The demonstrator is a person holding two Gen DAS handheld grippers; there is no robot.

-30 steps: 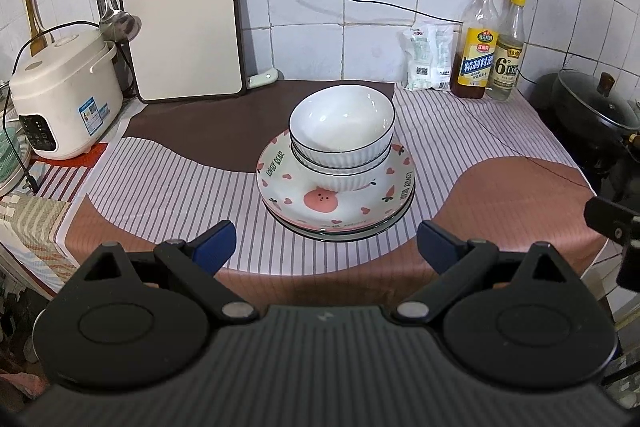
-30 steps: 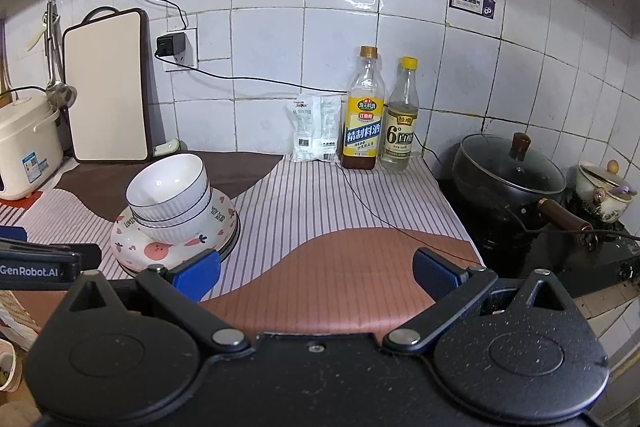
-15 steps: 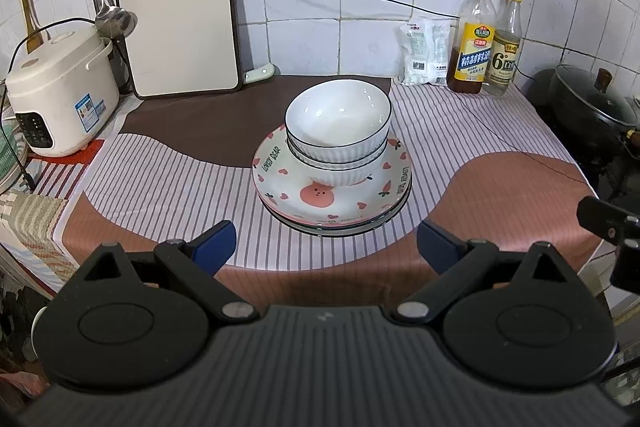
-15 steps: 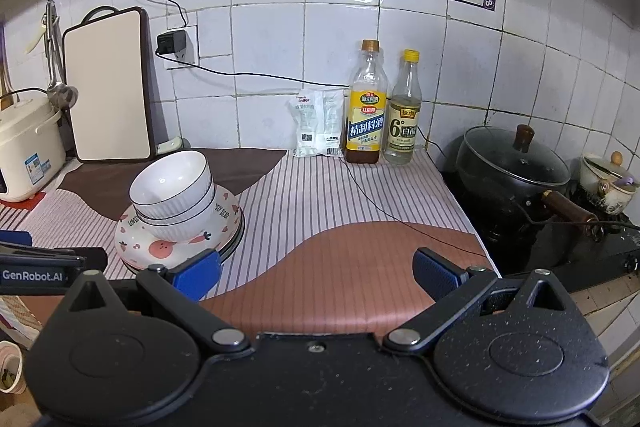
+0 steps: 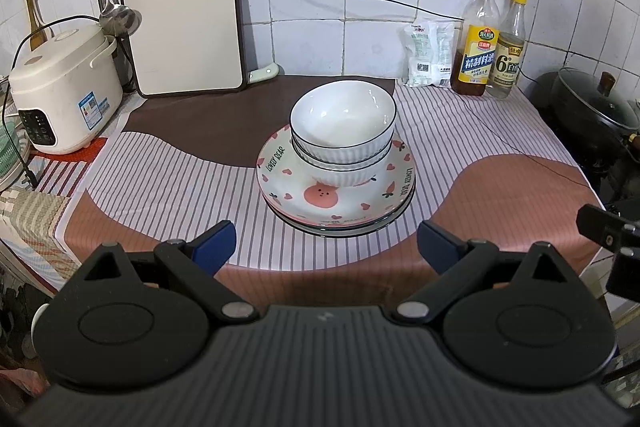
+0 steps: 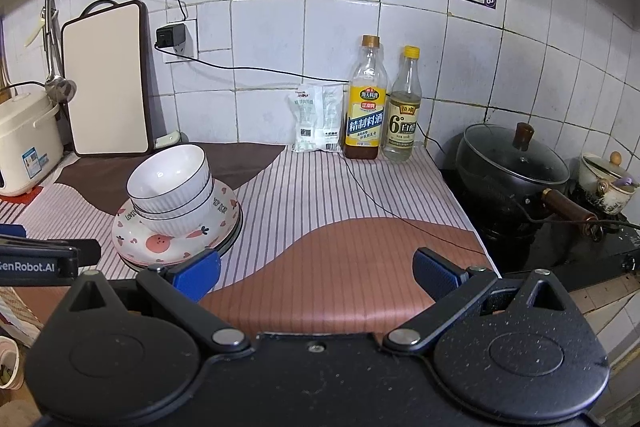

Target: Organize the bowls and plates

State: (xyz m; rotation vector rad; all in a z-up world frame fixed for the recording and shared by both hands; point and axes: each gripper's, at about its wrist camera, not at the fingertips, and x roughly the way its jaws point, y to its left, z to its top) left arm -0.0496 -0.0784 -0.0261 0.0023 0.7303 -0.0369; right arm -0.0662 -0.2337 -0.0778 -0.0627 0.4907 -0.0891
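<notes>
On the striped surface (image 5: 168, 187) before two bottles (image 5: 478, 39), two nested white bowls (image 5: 343, 123) atop two stacked plates (image 5: 288, 187), left claw (image 5: 326, 247) wide and empty, right claw (image 6: 316, 273) wide and empty.

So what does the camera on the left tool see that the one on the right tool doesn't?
Only the left wrist view shows the wooden spatula hanging on the wall and the green slotted basket at the far left edge.

Only the right wrist view shows the small cream enamel pot beyond the stove and the paper cup down at the lower left.

Both show the two stacked white ribbed bowls on the pink-patterned plates, the white rice cooker, the cream cutting board and the lidded black wok.
</notes>
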